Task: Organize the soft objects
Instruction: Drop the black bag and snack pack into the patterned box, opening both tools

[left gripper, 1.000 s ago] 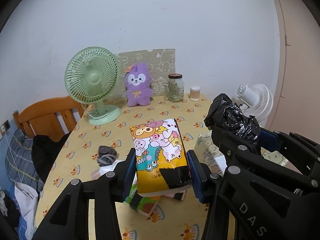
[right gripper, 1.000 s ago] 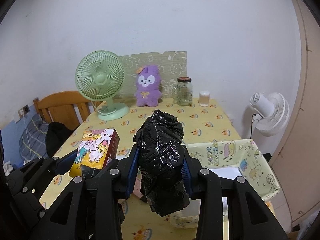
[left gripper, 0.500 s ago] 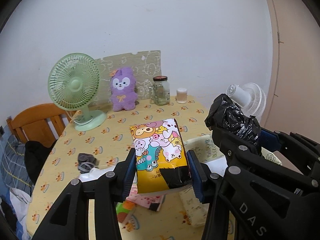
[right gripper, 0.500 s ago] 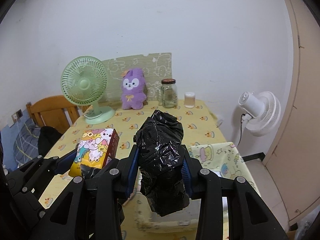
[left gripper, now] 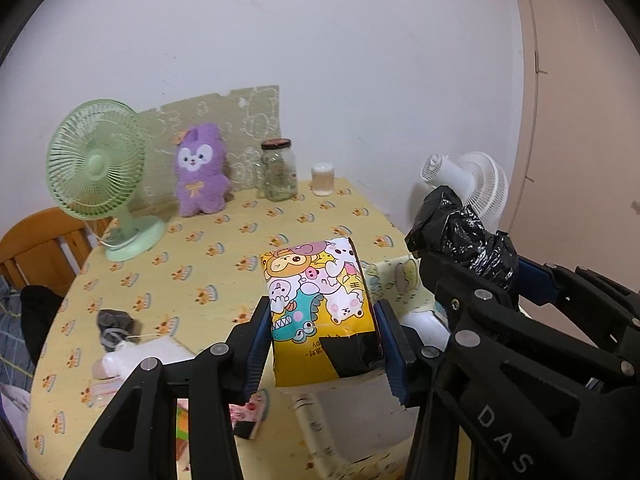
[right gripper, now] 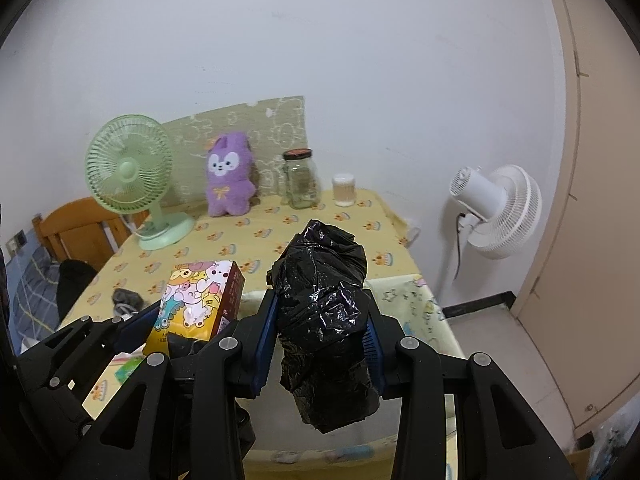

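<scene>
From the left wrist view, the left gripper (left gripper: 322, 344) is clamped on a yellow tissue pack (left gripper: 316, 304) printed with cartoon animals; its blue ribbed pads press the pack's two sides and the soft plastic wrapper stands upright between them, above the counter (left gripper: 208, 264). Below and right of the pack sits a fabric storage box (left gripper: 392, 280) with pale yellow printed walls and a white lining; what lies inside it cannot be made out. To the right, the right gripper (left gripper: 476, 264) holds a crumpled black plastic bag (left gripper: 460, 232), glossy and wrinkled. On the counter's yellow patterned cloth, at the far edge, stand a green fan (left gripper: 96, 176), a fuzzy purple plush toy (left gripper: 200, 172), a glass jar (left gripper: 278, 172) with a dark lid and some pale contents at its bottom, and a small white cup (left gripper: 323, 174). Near left lie a dark grey bundle (left gripper: 114, 322) and a white soft packet (left gripper: 136, 356).

From the right wrist view, the right gripper (right gripper: 320, 340) is closed on the black plastic bag (right gripper: 324, 320), a lumpy roll that sticks out above and hangs below the pads. To the left, the left gripper (right gripper: 180, 332) carries the tissue pack (right gripper: 196, 300), whose side panel is brown. The storage box (right gripper: 416, 300) sits at the counter's (right gripper: 280, 232) near right, mostly hidden behind the bag. A white fan (right gripper: 500, 208) stands on the floor to the right, beside the wall.
</scene>
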A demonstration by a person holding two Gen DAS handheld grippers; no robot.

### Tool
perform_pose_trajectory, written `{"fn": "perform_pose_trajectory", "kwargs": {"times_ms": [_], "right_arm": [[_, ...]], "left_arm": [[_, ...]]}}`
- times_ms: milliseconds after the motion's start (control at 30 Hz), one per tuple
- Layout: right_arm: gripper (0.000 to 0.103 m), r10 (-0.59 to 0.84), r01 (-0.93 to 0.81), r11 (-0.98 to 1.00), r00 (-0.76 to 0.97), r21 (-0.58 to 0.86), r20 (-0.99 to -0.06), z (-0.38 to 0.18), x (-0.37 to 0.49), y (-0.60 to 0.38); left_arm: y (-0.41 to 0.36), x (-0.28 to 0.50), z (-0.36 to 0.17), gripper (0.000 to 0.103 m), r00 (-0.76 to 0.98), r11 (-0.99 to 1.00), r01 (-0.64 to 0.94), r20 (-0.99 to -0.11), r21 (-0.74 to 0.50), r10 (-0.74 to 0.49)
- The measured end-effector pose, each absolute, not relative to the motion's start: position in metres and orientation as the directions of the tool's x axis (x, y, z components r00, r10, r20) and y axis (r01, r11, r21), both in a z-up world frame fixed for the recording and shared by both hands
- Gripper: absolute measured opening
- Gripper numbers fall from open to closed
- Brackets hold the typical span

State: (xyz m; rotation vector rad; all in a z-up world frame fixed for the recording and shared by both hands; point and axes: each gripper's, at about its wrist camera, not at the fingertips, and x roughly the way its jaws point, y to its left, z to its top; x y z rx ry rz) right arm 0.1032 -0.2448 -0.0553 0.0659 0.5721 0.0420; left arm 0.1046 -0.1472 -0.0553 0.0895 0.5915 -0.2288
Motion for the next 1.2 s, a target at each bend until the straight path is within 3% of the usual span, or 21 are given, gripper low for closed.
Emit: {"fn": "perform_pose_trajectory", "kwargs": {"times_ms": [367,533,700,867,933,1000,1200], "right_arm": [[0.042,0.017,0.032,0.997,0.810,0.073,-0.586,-0.083,0.122,-0.271],[0.042,0.007,0.049,0.996,0.797,0.077,-0.604,-0.094,0.128,-0.278],[0.042,-0.006,0.069,0.995,0.786,0.078,-0.619,-0.102,0.136,-0.284],[0.050,0.004,0.063,0.994,0.783,0.086,-0.621,-0.104,0.137,-0.287],[0.063,0.002,0.064,0.994,0.781,0.084,-0.625,-0.103,0.137,-0.287],[0.069,0.005,0.063,0.994,0.783,0.088,-0.622,-0.101,0.134,-0.287],[0.078,-0.013,0.076,0.994,0.793,0.077,-0.609,-0.092,0.125,-0.282]], "left_arm": [[-0.171,0.126,-0.082,0.056,0.745,0.963,0.268,-0.640,0.030,-0.187],[-0.180,0.130,-0.090,0.071,0.724,0.958,0.281,-0.666,0.051,-0.177],[-0.187,0.129,-0.093,0.076,0.708,0.950,0.308,-0.679,0.046,-0.196],[-0.189,0.127,-0.091,0.079,0.706,0.945,0.324,-0.675,0.039,-0.215],[-0.189,0.126,-0.089,0.083,0.708,0.943,0.330,-0.671,0.037,-0.221],[-0.189,0.123,-0.086,0.086,0.711,0.940,0.339,-0.663,0.030,-0.235],[-0.184,0.113,-0.077,0.091,0.732,0.939,0.341,-0.638,0.040,-0.239]]}}
